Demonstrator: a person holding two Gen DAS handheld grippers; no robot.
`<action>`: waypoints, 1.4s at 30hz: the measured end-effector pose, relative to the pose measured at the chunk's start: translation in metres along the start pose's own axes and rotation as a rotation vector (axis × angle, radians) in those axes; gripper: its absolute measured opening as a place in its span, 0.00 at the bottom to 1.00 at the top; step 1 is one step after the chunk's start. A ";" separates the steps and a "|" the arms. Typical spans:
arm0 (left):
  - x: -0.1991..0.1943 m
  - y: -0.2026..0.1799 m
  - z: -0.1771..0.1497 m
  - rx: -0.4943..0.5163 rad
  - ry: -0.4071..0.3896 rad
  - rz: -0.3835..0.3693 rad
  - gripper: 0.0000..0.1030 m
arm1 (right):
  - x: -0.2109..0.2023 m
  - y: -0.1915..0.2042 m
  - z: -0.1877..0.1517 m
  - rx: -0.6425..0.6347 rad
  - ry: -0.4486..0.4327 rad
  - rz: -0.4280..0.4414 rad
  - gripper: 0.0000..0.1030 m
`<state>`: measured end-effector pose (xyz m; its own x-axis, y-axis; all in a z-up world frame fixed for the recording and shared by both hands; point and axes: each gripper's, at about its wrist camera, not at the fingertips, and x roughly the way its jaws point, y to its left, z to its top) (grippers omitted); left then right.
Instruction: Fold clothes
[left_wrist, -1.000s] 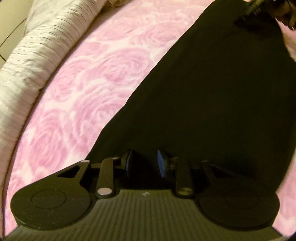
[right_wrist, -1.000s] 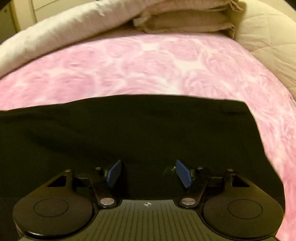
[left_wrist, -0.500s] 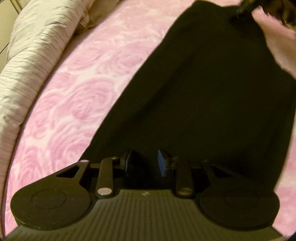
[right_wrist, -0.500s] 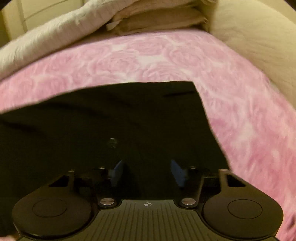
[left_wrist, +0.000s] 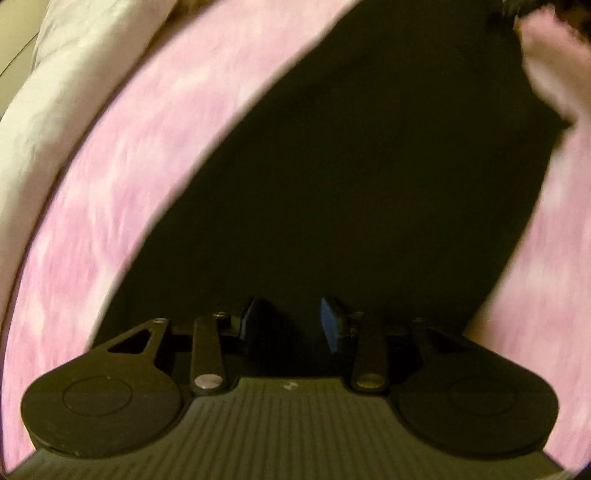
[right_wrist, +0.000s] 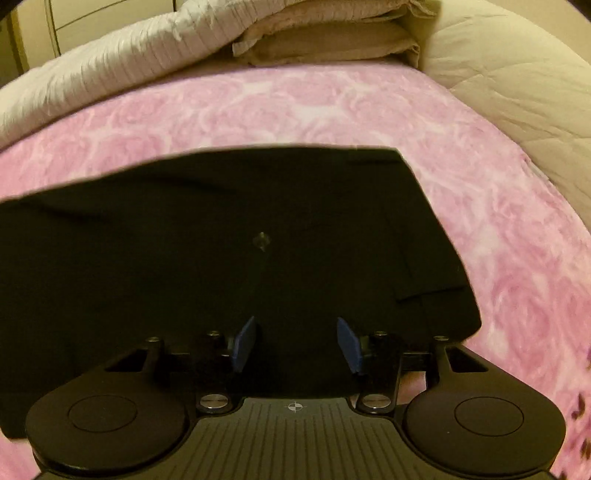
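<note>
Here, a black garment (right_wrist: 221, 258) lies spread on the bed, on a pink rose-print bedspread (right_wrist: 295, 107). In the right wrist view its far edge runs nearly straight across, ending in a sharp corner at upper right; from there the right edge slants down toward the camera. Bare bedspread lies open beyond that far edge and along the right side, up to the bedding at the back.

Right gripper (right_wrist: 295, 343): blue pads (right_wrist: 243, 343) stand apart, dark cloth lying between and below them. Whether the pads press on the cloth I cannot tell; it is too dark there. A small round button (right_wrist: 261, 240) shows on the garment ahead of the jaws, with a seam or flap edge lower right.

Left gripper (left_wrist: 290, 323): jaws opening, a narrow gap between them, black cloth in the gap. Contact with the pads cannot be read from this blurred view.

The left wrist view alone shows the garment's long left edge running diagonally up toward the top right, with a wide band of bedspread to its left. Only the right wrist view shows the button, the far corner and the back of the bed.

Room: a pale ribbed duvet (right_wrist: 122, 74) is heaped along the back left, folded beige linens (right_wrist: 325, 40) stacked at the back centre, a cream quilted comforter (right_wrist: 517, 85) at the right. Cupboard fronts (right_wrist: 110, 14) stand behind, under dim yellowish light.
</note>
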<state>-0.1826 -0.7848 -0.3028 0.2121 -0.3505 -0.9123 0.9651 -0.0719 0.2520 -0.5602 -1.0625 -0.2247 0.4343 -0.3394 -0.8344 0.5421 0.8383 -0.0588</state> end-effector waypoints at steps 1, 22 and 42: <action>-0.007 0.000 -0.011 -0.020 0.002 0.017 0.32 | -0.001 0.001 -0.004 -0.008 -0.001 -0.010 0.50; -0.105 0.030 -0.225 -0.213 -0.050 0.065 0.33 | -0.102 0.203 -0.076 0.075 0.170 0.172 0.50; -0.200 0.146 -0.460 -0.551 -0.038 0.338 0.44 | -0.004 0.607 -0.010 -1.103 -0.359 0.418 0.56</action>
<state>-0.0139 -0.2958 -0.2317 0.5224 -0.3032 -0.7970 0.7857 0.5344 0.3117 -0.2399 -0.5481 -0.2626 0.6956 0.0896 -0.7128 -0.5079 0.7630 -0.3997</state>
